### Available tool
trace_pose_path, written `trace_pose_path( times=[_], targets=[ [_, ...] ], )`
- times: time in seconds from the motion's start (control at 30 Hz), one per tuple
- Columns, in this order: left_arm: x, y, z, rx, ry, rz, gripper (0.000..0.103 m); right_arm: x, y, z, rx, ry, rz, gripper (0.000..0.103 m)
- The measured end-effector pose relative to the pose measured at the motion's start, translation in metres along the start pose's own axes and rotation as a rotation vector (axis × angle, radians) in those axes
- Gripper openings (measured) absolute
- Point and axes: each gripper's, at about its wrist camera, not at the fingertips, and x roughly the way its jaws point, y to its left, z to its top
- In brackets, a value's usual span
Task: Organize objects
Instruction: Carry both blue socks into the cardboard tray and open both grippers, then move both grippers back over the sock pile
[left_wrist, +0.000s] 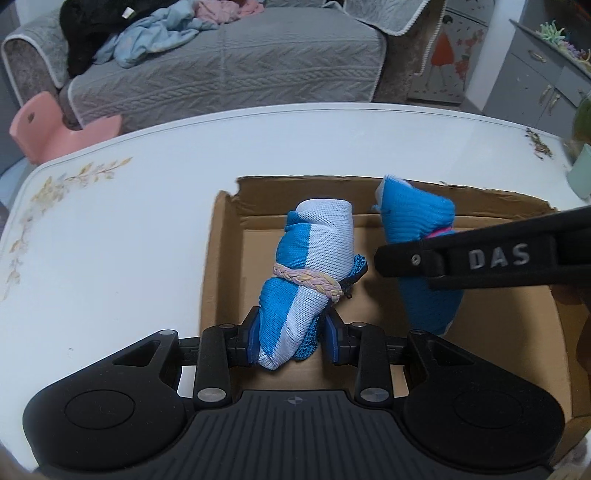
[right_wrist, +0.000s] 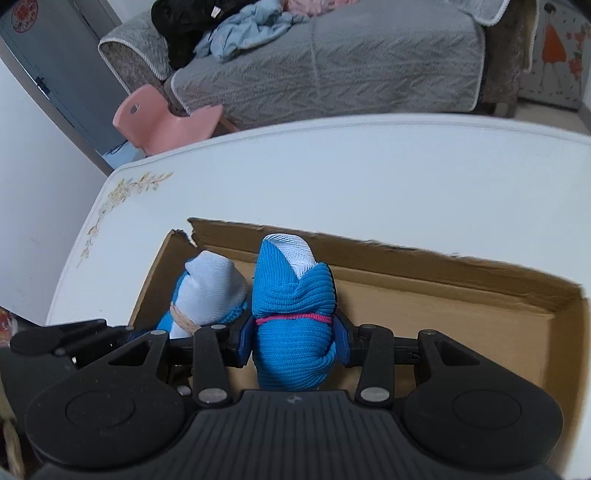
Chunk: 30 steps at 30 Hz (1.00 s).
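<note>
Cardboard box (left_wrist: 498, 332), shallow and brown, with a torn, ragged far wall, flat on a glossy white table (left_wrist: 147, 221) printed with faded flower sprigs at the corner. Left gripper (left_wrist: 291, 334) black and ribbed, blue pads clamped on the lower end of a rolled sock bundle (left_wrist: 314, 251): fine knit in blue and white stripes, bound at the middle by a braided pastel hair tie (left_wrist: 306, 282), a scrap of blue mesh poking out at the side. Bundle over the box's left part, tilted up and away from the camera. Right gripper (right_wrist: 295, 339) likewise pinched on a second sock bundle (right_wrist: 291, 295), chunkier ribbed blue knit with white mesh at the top, cinched by a thin pink elastic band (right_wrist: 291, 318) level with the pads. Both bundles just beside each other above the box floor; touching it or not, cannot tell. Beyond the table, a sofa (left_wrist: 240, 66) under a quilted grey cover, crumpled clothes (left_wrist: 147, 40) heaped on it, and a smooth pink plastic chair (left_wrist: 55, 125).
</note>
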Motion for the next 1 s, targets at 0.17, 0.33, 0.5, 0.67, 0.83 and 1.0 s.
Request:
trace_pose_path(
  times=[0.17,0.33,0.5,0.67,0.83,1.0],
  targets=[
    [-0.006,0.003,-0.003,-0.02,-0.021,0.019,0.04,0.01,0.011,-0.004,-0.007,0.033,-0.014,0.039],
    [-0.01,0.003,-0.004,-0.068,-0.024,0.037,0.043,0.011,0.017,-0.004,0.007,0.046,-0.009,0.039],
    [-0.013,-0.002,-0.005,-0.046,-0.017,0.039,0.05,0.01,0.016,-0.004,0.045,0.055,0.003,0.043],
    [-0.022,-0.012,-0.006,-0.013,-0.031,0.045,0.065,-0.003,0.018,-0.008,0.054,0.033,0.012,0.063],
    [-0.035,-0.017,-0.008,0.001,-0.033,0.032,0.065,-0.015,0.02,-0.011,0.043,0.028,0.01,0.063],
    [-0.053,-0.019,-0.012,0.013,-0.027,0.021,0.065,-0.026,0.022,-0.016,0.042,0.024,0.004,0.062]
  ],
)
